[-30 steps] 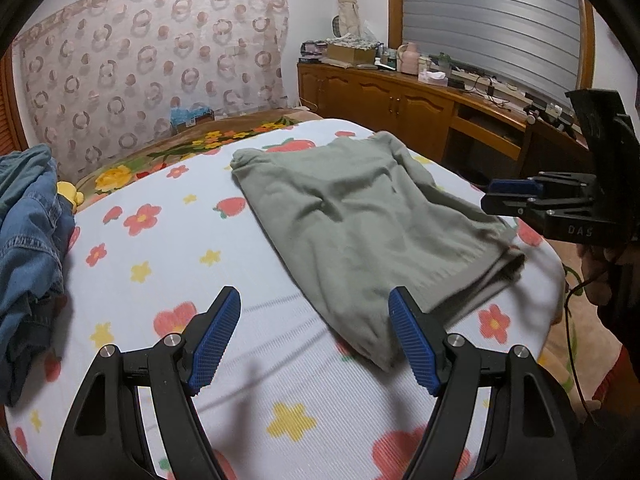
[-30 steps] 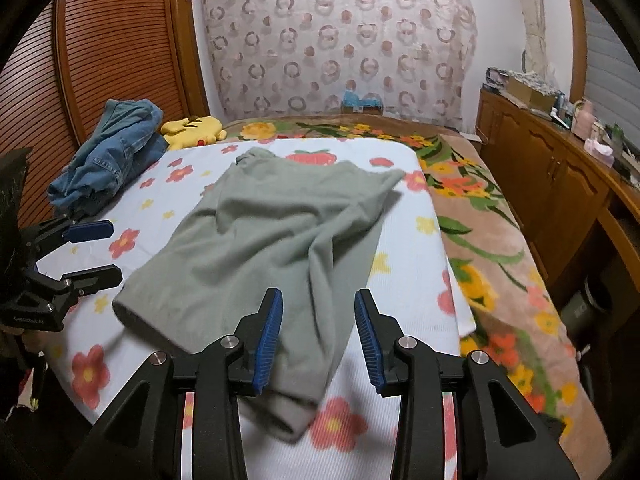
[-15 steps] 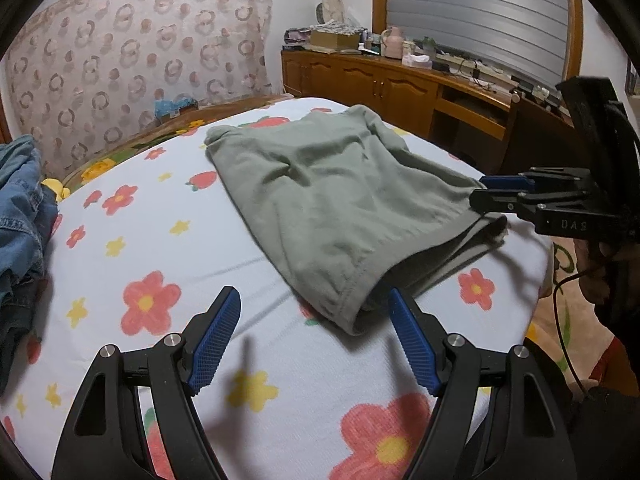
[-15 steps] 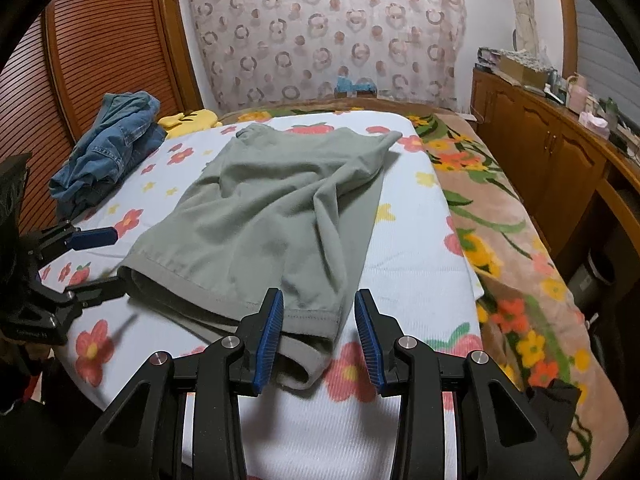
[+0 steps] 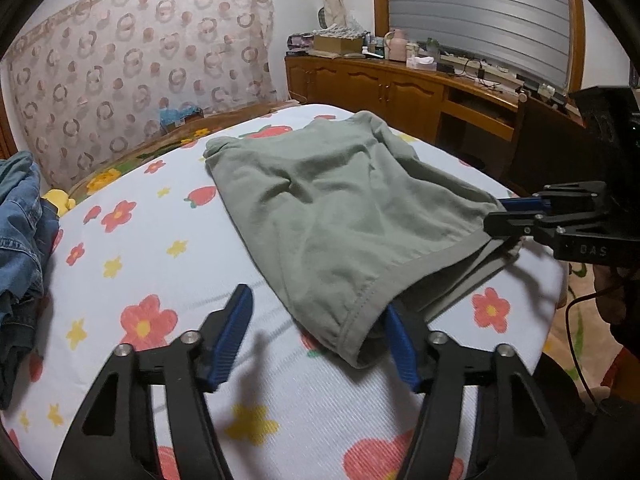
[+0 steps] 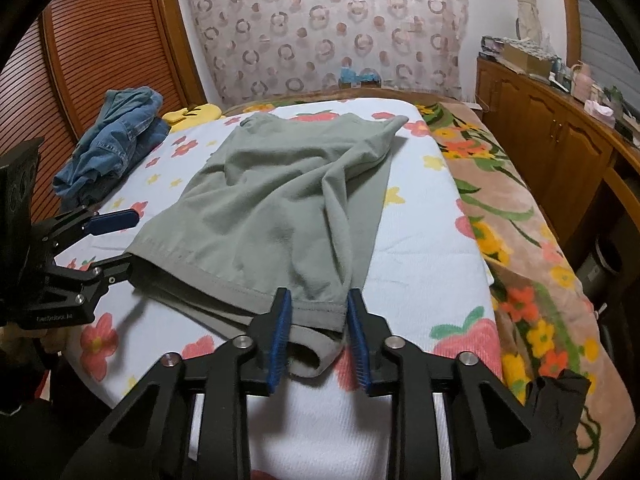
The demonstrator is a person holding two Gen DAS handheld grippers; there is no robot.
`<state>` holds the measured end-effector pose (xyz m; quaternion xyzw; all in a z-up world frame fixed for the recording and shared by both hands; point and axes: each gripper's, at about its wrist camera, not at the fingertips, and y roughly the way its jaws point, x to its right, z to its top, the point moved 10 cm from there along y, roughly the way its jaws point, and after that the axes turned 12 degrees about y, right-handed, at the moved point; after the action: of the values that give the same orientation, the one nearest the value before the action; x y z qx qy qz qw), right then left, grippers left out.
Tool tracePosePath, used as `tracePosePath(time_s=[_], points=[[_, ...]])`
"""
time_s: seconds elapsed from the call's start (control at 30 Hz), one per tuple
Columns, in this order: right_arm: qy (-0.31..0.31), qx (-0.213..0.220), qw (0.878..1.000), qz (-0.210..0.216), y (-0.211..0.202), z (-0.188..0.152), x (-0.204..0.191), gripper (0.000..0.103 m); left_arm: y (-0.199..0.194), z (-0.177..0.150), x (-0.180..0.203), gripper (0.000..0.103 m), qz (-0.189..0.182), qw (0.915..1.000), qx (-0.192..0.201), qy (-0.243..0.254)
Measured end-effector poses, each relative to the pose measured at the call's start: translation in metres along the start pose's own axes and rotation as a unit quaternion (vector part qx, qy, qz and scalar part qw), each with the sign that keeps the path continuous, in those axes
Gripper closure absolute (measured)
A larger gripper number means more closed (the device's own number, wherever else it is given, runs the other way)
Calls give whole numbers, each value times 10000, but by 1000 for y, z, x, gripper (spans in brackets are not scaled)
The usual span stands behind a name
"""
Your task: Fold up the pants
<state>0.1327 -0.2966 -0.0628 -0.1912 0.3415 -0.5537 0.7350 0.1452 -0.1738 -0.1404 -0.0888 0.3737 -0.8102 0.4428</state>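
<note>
The pants (image 6: 280, 200), a grey-green pair already doubled over, lie across the middle of the bed (image 6: 420, 248) on a white sheet printed with red and yellow flowers and strawberries, their hemmed end toward both cameras and their far end near the patterned cloth (image 6: 320, 28) at the head. The right gripper (image 6: 316, 320) sits at the near right corner of the hem: its jaws are closing, with the top layer's hem between the blue pads, which stand just beside the cloth on either side; I cannot tell whether they already press on it. The left gripper (image 5: 316, 332) is at the other near corner, its jaws also closing but still wide; the corner of the pants lies against its right pad (image 5: 400, 344), while the left pad (image 5: 232, 332) stands well clear over bare sheet, so nothing is pinched there. In the right view one left finger seems tucked under the lifted top layer at the edge. A heap of blue denim (image 6: 112, 140) lies near the far left corner, beside a yellow plush toy (image 6: 192, 114). A flowered blanket (image 6: 520, 220) covers the right side of the bed, next to a wooden cabinet (image 6: 560, 140).
</note>
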Motion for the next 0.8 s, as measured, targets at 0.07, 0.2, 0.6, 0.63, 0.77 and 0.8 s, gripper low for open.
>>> tracePosePath(time_s=[0.07,0.2,0.6,0.63,0.77,0.8], points=[[-26,44,10000,-10,-2,1,0,90,-2,0,1,50,-43,10000,36,6],[-78,161,9998,66,-10,5,-5,96,-7,2,2,58,-84,9999,99,13],[-202,225,9995,86,-34,-7,-10,97,-22,4,5,72,-222,9995,237,-8],[-201,186,9996,80,-32,-9,-10,97,-22,2,6,72,-246,9995,213,-8],[-72,21,10000,36,-23,-16,-4,97,-20,-4,7,72,-306,9994,120,-65],[-40,2,10000,38,-21,-15,-4,97,-20,-6,6,72,-313,9994,104,-73]])
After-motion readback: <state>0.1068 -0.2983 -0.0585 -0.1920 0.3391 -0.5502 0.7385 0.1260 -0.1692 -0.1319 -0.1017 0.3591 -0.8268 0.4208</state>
